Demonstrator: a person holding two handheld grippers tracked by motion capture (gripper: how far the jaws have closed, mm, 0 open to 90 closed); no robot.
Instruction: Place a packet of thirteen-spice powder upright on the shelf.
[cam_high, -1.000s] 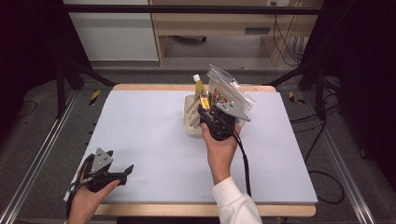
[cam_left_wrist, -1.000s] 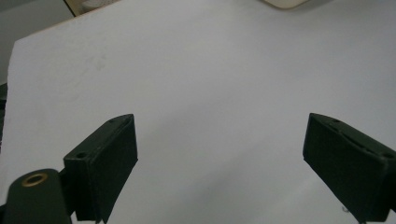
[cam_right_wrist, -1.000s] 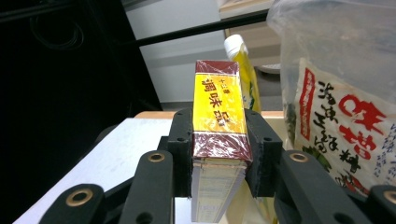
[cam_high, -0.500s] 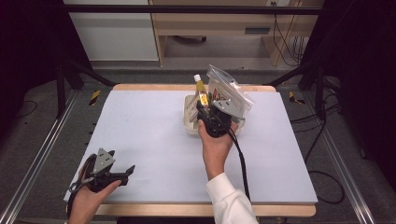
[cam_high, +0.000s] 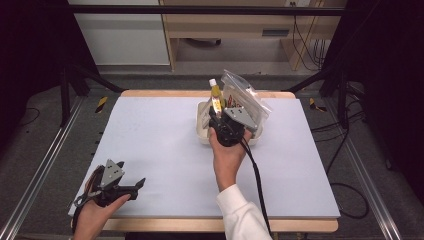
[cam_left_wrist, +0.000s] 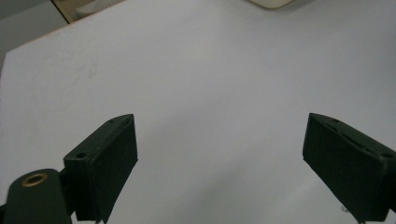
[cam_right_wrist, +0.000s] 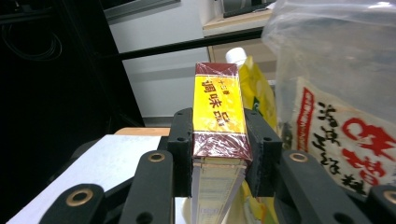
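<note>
Black jaws close on both narrow sides of a yellow-and-maroon seasoning box (cam_right_wrist: 219, 121), the pads pressing its wrapped faces so that the box stands upright between them, printed side toward the right gripper view's camera. The right gripper (cam_high: 220, 117) holds this box just above a cream tray (cam_high: 204, 136) at the far middle of the tabletop (cam_high: 150, 150), which suggests the box is either coming out of the tray or going into it; the pictures alone do not tell which. Just behind the box stands a yellow pouch with a white cap (cam_right_wrist: 254, 77), and beside it, to the right in the right gripper view, leans a clear plastic bag with red and black print (cam_right_wrist: 345, 135), both sharing the tray so closely that a grip on the box's narrow sides looks like the one way to take it without dragging its neighbours. The person's right hand (cam_high: 227, 157) reaches well forward from a white sleeve (cam_high: 242, 215), the cable trailing back across the pale surface. Well apart, at the near left corner, the left gripper (cam_high: 132, 186) rests low in the person's left hand (cam_high: 92, 215), its jaws spread wide over bare tabletop with nothing between them, seemingly parked out of the way while the other hand works; the rim of the tray just shows at the top of the left gripper view.
</note>
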